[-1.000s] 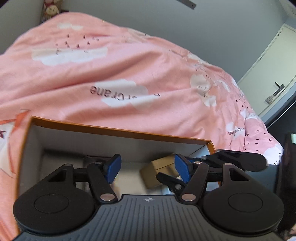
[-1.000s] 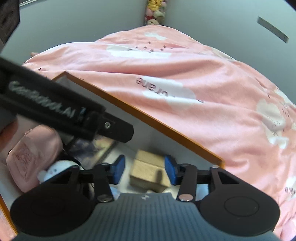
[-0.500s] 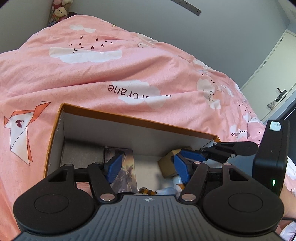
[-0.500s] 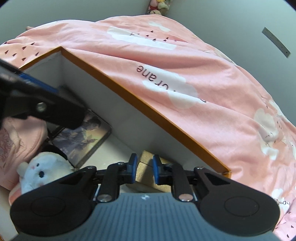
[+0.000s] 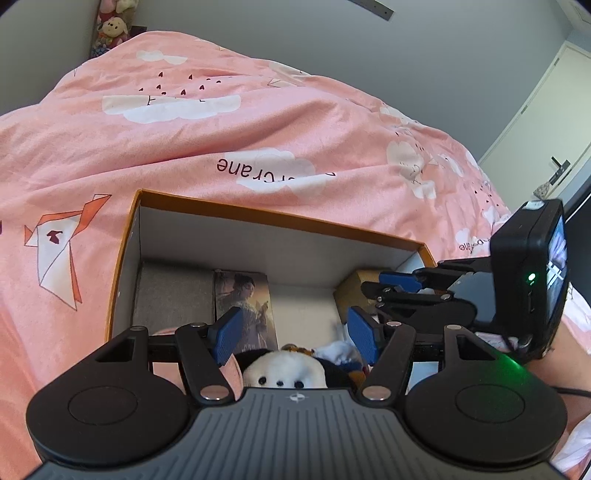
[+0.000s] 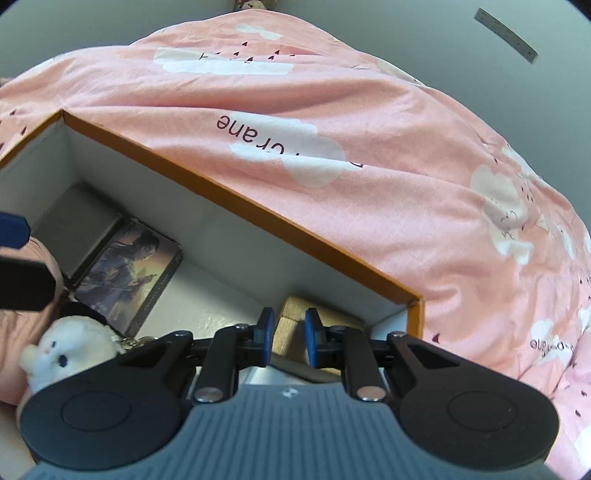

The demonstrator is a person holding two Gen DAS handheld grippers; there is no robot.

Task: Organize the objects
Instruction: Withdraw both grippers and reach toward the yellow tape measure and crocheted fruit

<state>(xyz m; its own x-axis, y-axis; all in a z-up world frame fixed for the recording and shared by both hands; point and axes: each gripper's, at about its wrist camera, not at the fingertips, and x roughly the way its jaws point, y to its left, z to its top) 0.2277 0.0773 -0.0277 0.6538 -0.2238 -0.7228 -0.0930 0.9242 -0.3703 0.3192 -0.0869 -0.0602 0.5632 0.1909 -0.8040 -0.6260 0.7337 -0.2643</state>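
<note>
An orange-rimmed box [image 5: 258, 218] [image 6: 236, 192] sits on the pink bed. Inside lie a picture card [image 5: 245, 306] [image 6: 129, 273], a grey pad [image 5: 173, 295] [image 6: 79, 223], a white plush toy [image 5: 282, 371] [image 6: 66, 347], a pink pouch [image 6: 22, 321] and a tan cardboard block [image 5: 354, 290] [image 6: 291, 321]. My left gripper [image 5: 295, 338] is open and empty above the plush. My right gripper [image 6: 288, 338] is nearly shut with a narrow gap, above the tan block at the box's right corner; I see nothing between its pads. It also shows in the left wrist view [image 5: 399, 291].
The pink bedcover [image 5: 258, 122] [image 6: 369, 110] surrounds the box. Stuffed toys [image 5: 110, 26] stand at the far wall. A door [image 5: 546, 122] is at the right.
The right gripper closed from wide open around the tan block to a narrow gap and rose above it. The left gripper pulled back and up, staying open.
</note>
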